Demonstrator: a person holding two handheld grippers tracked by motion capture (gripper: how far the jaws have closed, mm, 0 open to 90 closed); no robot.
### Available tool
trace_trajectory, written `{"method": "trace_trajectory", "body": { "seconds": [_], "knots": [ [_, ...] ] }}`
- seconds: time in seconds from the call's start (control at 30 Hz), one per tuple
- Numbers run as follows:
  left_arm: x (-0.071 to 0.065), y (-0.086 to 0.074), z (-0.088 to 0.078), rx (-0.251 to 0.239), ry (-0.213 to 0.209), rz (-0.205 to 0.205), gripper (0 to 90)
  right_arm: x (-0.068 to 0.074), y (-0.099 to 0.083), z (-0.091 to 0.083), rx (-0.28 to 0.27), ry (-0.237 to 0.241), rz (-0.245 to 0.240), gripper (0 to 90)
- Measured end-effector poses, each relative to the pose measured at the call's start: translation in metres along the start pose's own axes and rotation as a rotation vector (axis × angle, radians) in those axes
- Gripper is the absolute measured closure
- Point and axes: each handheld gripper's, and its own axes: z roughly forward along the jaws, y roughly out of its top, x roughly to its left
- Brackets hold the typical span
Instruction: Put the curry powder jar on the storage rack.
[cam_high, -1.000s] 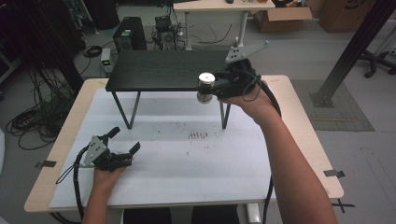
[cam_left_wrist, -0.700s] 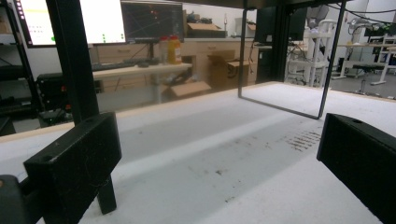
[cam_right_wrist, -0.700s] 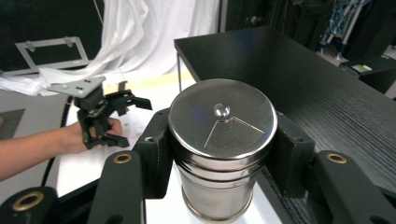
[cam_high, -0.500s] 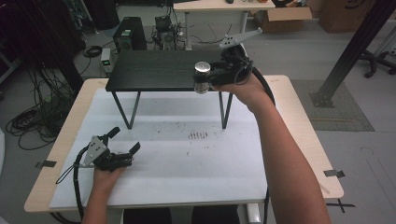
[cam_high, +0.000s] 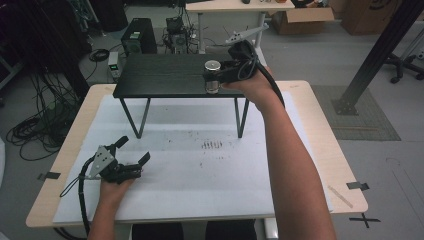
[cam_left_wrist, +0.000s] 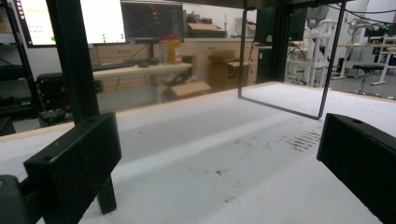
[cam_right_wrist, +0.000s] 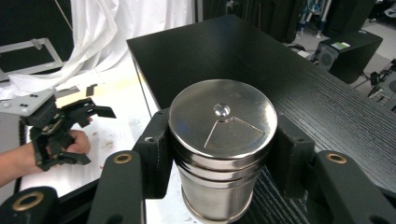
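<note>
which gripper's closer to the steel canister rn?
Right. The right gripper has its jaws clamped on the steel canister at the front edge of the black shelf. The left gripper rests open on the white tabletop, well away.

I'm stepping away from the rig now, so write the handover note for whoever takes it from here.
Right tool: shut on the steel canister, jaws on its two sides, lid on.
Left tool: open, holding nothing, low over the white sheet near the table's front left.
Canister: upright at the front edge of the black shelf; I cannot tell whether its base is touching the shelf.
Done: canister gripped and brought up to shelf level.
Left: probably set it fully on the shelf, check it stands steady, then open the right tool and back away.
</note>
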Motion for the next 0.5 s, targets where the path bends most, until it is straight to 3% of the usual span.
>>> {"method": "trace_trajectory", "body": {
  "seconds": [0.5],
  "knots": [
    [0.0,0.0,0.0,0.001,0.0,0.001,0.2,-0.011,-0.001,0.014,0.012,-0.049,0.043,48.7]
  ]
}}
